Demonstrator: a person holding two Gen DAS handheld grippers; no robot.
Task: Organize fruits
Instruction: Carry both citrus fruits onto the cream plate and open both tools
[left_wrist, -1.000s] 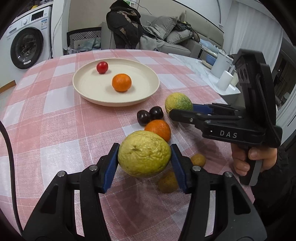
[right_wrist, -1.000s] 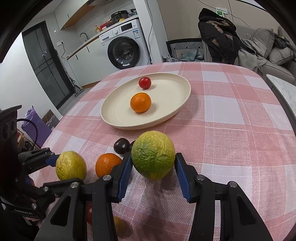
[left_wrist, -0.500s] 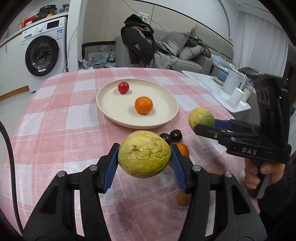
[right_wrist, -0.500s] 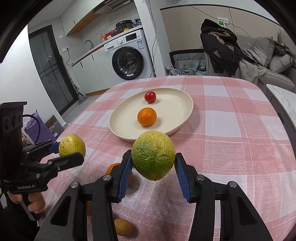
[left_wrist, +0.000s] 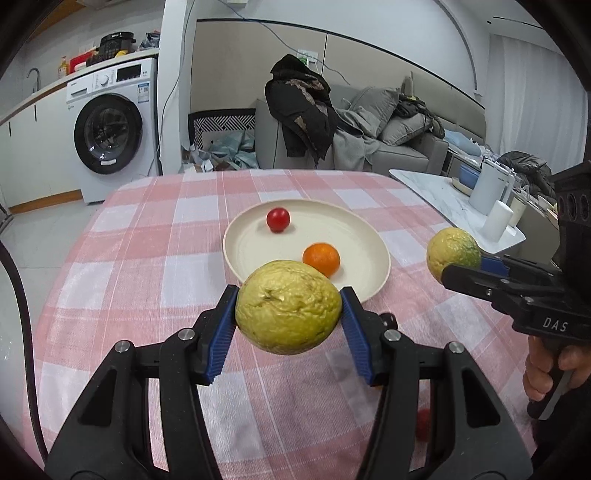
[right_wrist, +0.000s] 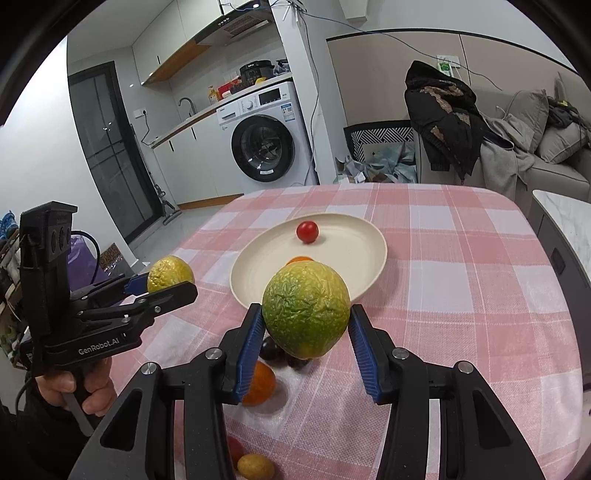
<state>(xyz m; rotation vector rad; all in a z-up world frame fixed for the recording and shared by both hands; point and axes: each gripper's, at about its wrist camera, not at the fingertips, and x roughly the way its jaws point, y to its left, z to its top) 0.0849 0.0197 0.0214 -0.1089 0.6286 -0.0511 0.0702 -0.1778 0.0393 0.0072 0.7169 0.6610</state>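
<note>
Above the checked counter (left_wrist: 147, 266), both claws now carry their fruit clear of the cloth. A second ago each fruit sat low, close over the surface among the loose pieces; now the left claw (left_wrist: 288, 319) is closed on the wrinkled yellow citrus (left_wrist: 288, 306) and the right claw (right_wrist: 306, 332) is closed on the green-yellow citrus (right_wrist: 306, 308), both raised and drawn nearer the cream plate (left_wrist: 251, 236). In the left wrist view the yellow citrus now overlaps the plate's near rim, where earlier it hung over the counter with the plate well beyond. Neither grip has altered: the blue pads (left_wrist: 223, 332) press both flanks of each fruit as before.

Judgement: the lift is complete and the carry toward the plate is in hand; release over the plate is not yet done. Two fruits already lie in the plate, a small red fruit (left_wrist: 277, 219) and an orange (left_wrist: 321, 258). Left on the counter beneath the right claw are another orange (right_wrist: 260, 384), two dark round fruits (right_wrist: 271, 349) and a small yellowish fruit (right_wrist: 255, 467).

Legible writing: "DAS" on the right claw's body in the left wrist view; "GenRobot.AI" on the left claw's body in the right wrist view. Labels on the washing machine (left_wrist: 110, 125) are too small to read.
</note>
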